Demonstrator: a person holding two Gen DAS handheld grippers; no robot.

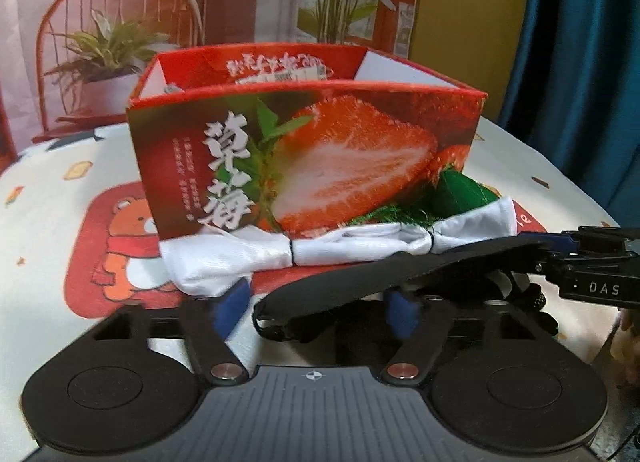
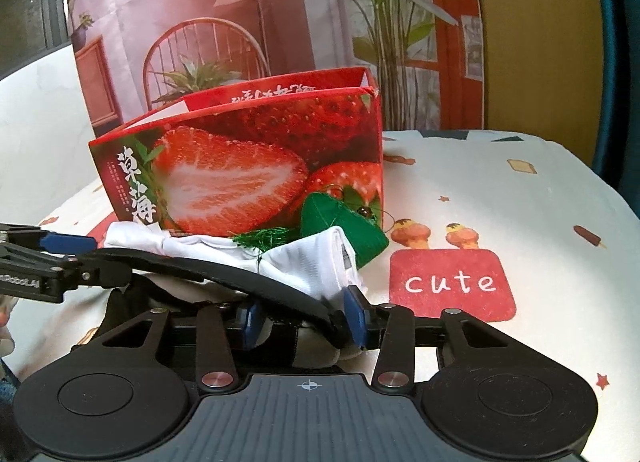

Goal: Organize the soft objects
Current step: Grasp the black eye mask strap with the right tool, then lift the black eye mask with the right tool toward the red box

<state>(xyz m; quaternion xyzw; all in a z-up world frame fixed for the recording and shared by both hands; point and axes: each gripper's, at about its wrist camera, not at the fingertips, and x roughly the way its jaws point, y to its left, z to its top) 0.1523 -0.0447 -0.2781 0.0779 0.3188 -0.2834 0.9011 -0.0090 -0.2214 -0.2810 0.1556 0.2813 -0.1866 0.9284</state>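
Observation:
A black eye mask [image 1: 360,274] with its strap lies on the tablecloth in front of a red strawberry-print box [image 1: 320,150]. My left gripper [image 1: 318,308] straddles the mask's left end, and a gap shows between its left pad and the mask. My right gripper [image 2: 303,316] has the other end of the mask [image 2: 200,270] between its blue pads, which press on it. A white tied cloth [image 1: 340,248] and a green tasselled pouch [image 1: 460,194] lie against the box's front. The box [image 2: 240,166] is open at the top.
The table wears a cartoon tablecloth with a bear patch [image 1: 120,246] and a red "cute" patch [image 2: 452,282]. A printed backdrop [image 2: 240,22] stands behind the box. A blue curtain [image 1: 580,62] hangs at the right. The table edge curves close behind the box.

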